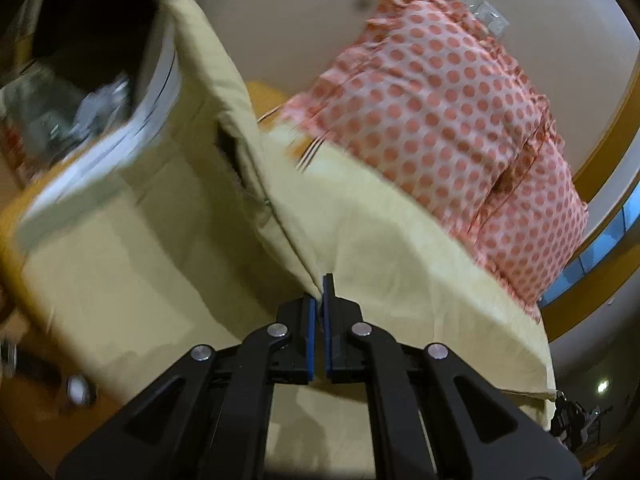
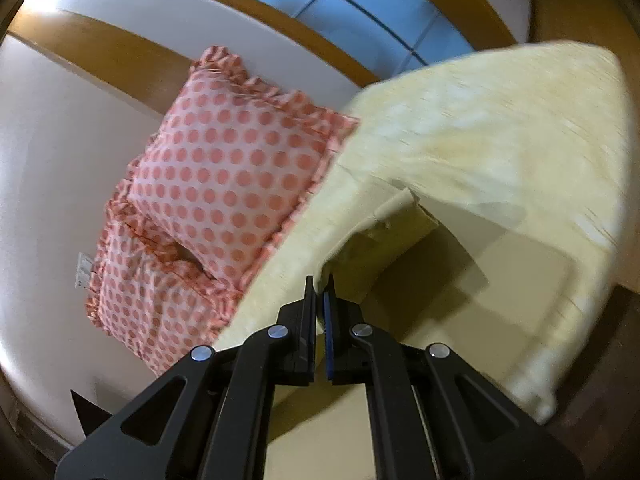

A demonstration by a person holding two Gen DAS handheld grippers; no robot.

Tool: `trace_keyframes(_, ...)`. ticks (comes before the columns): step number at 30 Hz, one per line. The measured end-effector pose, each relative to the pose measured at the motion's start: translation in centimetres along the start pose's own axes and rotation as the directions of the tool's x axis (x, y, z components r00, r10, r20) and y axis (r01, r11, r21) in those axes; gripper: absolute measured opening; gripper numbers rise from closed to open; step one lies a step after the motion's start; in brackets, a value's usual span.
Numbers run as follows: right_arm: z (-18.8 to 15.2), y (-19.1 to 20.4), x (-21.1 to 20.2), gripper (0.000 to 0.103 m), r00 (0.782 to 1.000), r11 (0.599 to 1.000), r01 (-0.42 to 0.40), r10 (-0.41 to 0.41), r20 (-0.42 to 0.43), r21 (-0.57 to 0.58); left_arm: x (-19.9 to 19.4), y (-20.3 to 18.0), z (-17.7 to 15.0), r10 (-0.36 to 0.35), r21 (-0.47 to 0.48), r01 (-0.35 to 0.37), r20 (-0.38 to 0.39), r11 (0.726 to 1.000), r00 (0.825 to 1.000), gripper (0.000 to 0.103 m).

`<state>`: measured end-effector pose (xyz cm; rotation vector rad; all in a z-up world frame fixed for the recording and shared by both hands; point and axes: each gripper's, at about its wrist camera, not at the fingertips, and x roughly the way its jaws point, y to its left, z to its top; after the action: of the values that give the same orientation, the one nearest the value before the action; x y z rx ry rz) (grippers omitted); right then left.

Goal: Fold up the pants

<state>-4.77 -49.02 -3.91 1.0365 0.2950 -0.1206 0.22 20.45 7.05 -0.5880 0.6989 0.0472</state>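
Here, the left tongs are clamped on a fold of the pale yellow cloth pants. The right tongs pinch another edge of them. Two pink polka-dot frilled pillows lie just beside.

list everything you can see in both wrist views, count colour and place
pants: one, pale yellow, lifted off the bed, an edge pinched in each gripper
pillows: two, white with coral polka dots and frills, stacked against the wall at the head of the bed
bed: one, pale yellow sheet, under the pants
wall socket: one, white, on the wall beside the pillows
window: one, blue panes, wooden frame, above the pillows
clutter: blurred, grey and white, upper left of the left wrist view, cannot tell what
left gripper: one, black with blue pads, shut on the pants
right gripper: one, black with blue pads, shut on the pants
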Motion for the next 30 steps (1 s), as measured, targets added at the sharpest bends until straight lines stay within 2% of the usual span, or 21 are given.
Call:
trace_keyframes(3,-1.0,-1.8,-1.2,0.003,0.998,0.998,0.056,-0.056,0.0,0.006,0.0,1.8,-3.2,0.01,-0.041,-0.011,-0.035,0.999,0.999,0.003)
trace_keyframes(5,-1.3,-2.0,-1.5,0.004,0.996,0.996,0.085,-0.085,-0.002,-0.03,0.7,3.2,-4.8,0.018,-0.051,-0.021,-0.059,0.998,0.998,0.005)
trace_keyframes(6,-1.4,-1.8,-1.8,0.007,0.995,0.993,0.104,-0.104,0.004,-0.049,0.6,3.5,-5.1,0.011,-0.053,-0.013,-0.038,0.999,0.999,0.006)
trace_keyframes(8,-1.3,-1.4,-3.5,0.033,0.981,0.981,0.172,-0.164,0.1,-0.085,0.2,3.2,-5.6,0.009,-0.032,-0.009,-0.008,0.999,1.0,0.01)
trace_keyframes(9,-1.2,-1.4,-4.5,0.058,0.967,0.974,0.205,-0.186,0.174,-0.101,-0.1,3.0,-5.8,0.01,-0.021,-0.01,0.006,1.0,1.0,0.015)
trace_keyframes(10,-1.2,-1.4,-5.1,0.064,0.952,0.965,0.237,-0.206,0.228,-0.115,-0.5,2.7,-6.2,0.01,-0.002,-0.01,0.036,1.0,0.999,0.035)
trace_keyframes(11,-1.1,-1.4,-5.4,0.064,0.935,0.952,0.276,-0.234,0.266,-0.134,-0.7,2.5,-6.4,0.005,0.011,-0.006,0.053,1.0,0.999,0.05)
trace_keyframes(12,-0.7,-1.7,-5.2,0.064,0.925,0.94,0.307,-0.259,0.276,-0.147,-0.9,2.1,-6.6,0.002,0.032,-0.004,0.074,0.999,0.997,0.056)
trace_keyframes(14,-0.2,-2.6,-4.4,0.064,0.925,0.938,0.319,-0.277,0.261,-0.135,-1.0,1.6,-7.0,0.003,0.053,-0.008,0.091,0.999,0.996,0.066)
trace_keyframes(16,-0.2,-3.1,-3.5,0.064,0.929,0.94,0.314,-0.275,0.249,-0.134,-1.0,1.4,-7.2,0.006,0.071,-0.014,0.101,0.997,0.995,0.068)
trace_keyframes(17,-0.4,-2.9,-3.3,0.064,0.923,0.933,0.328,-0.284,0.261,-0.148,-1.0,1.3,-7.3,0.007,0.078,-0.015,0.104,0.997,0.995,0.069)
trace_keyframes(19,-1.3,-2.3,-2.7,0.06,0.938,0.932,0.304,-0.256,0.235,-0.195,-1.1,1.3,-7.4,-0.002,0.081,-0.007,0.108,0.997,0.994,0.071)
trace_keyframes(20,-1.9,-1.9,-2.5,0.058,0.937,0.924,0.308,-0.255,0.239,-0.226,-1.2,1.5,-7.5,-0.009,0.08,0.0,0.109,0.997,0.994,0.072)
trace_keyframes(21,-2.5,-1.7,-2.3,0.052,0.941,0.919,0.304,-0.249,0.23,-0.249,-1.2,1.5,-7.5,-0.015,0.076,0.007,0.111,0.997,0.994,0.073)
trace_keyframes(22,-2.8,-1.7,-2.1,0.039,0.945,0.921,0.292,-0.237,0.223,-0.257,-1.3,1.6,-7.5,-0.024,0.071,0.016,0.112,0.997,0.993,0.073)
trace_keyframes(23,-3.2,-1.7,-2.0,0.032,0.953,0.928,0.268,-0.218,0.21,-0.257,-1.3,1.7,-7.4,-0.029,0.067,0.022,0.114,0.997,0.993,0.073)
trace_keyframes(25,-3.5,-1.8,-1.3,0.007,0.965,0.937,0.232,-0.187,0.184,-0.262,-1.4,1.8,-7.4,-0.042,0.06,0.035,0.118,0.998,0.992,0.074)
trace_keyframes(28,-3.5,-0.6,-0.5,0.004,0.963,0.923,0.237,-0.181,0.201,-0.304,-1.8,2.2,-7.2,-0.057,0.052,0.05,0.129,0.997,0.99,0.074)
trace_keyframes(30,-3.4,1.4,-0.4,0.004,0.969,0.922,0.197,-0.133,0.207,-0.333,-2.7,2.9,-7.0,-0.046,0.035,0.04,0.173,0.999,0.984,0.079)
